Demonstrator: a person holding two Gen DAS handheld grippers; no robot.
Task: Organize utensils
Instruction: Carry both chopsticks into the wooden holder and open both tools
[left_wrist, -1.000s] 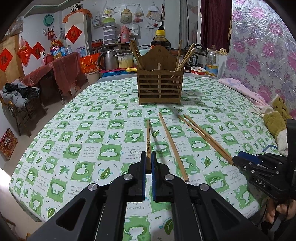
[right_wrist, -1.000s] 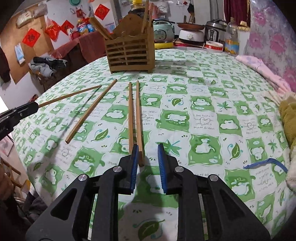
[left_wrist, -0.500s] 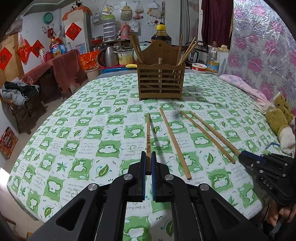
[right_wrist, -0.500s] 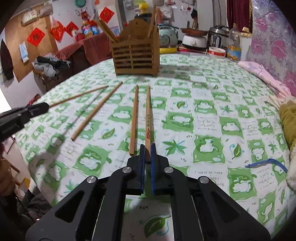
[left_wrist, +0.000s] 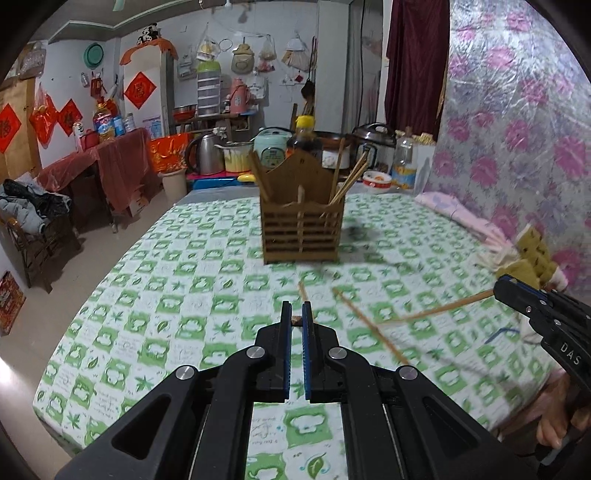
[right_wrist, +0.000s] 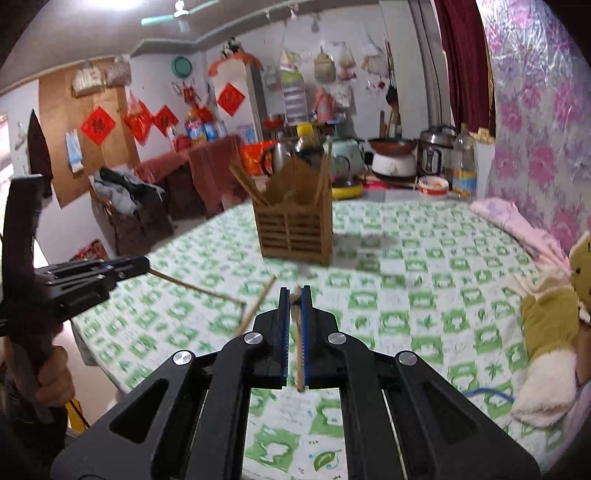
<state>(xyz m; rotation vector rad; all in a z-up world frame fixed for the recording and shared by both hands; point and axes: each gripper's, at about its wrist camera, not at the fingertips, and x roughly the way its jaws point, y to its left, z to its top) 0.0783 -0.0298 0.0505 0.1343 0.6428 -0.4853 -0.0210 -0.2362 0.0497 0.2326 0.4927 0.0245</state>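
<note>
Left tongs (left_wrist: 296, 320) pinching one chopstick (left_wrist: 295, 319); from my camera I only see its butt end between the blue pads, the rest is hidden. Right tongs (right_wrist: 294, 300) are clamped on another chopstick (right_wrist: 298, 354), which runs down between the pads and sticks out below them, tilted.

Both sticks are off the tablecloth (left_wrist: 192, 280) and aimed at the holder (left_wrist: 302, 221). Two more chopsticks lie loose on the cloth, one (left_wrist: 369, 326) angled right of my left tongs, another (left_wrist: 303, 291) just ahead of them.

My plan: go in one hand at a time, tip the stick near upright above a compartment, lower until the tip is past the rim, then release. The holder looks light, so I'd avoid knocking its wall.

Sticks are thin, smooth wood or bamboo, prone to pivoting in the ribbed pads. The holder is slatted brown wood, divided, with a peaked back and sticks already leaning in both sides. The cloth looks glossy, green-checked.
</note>
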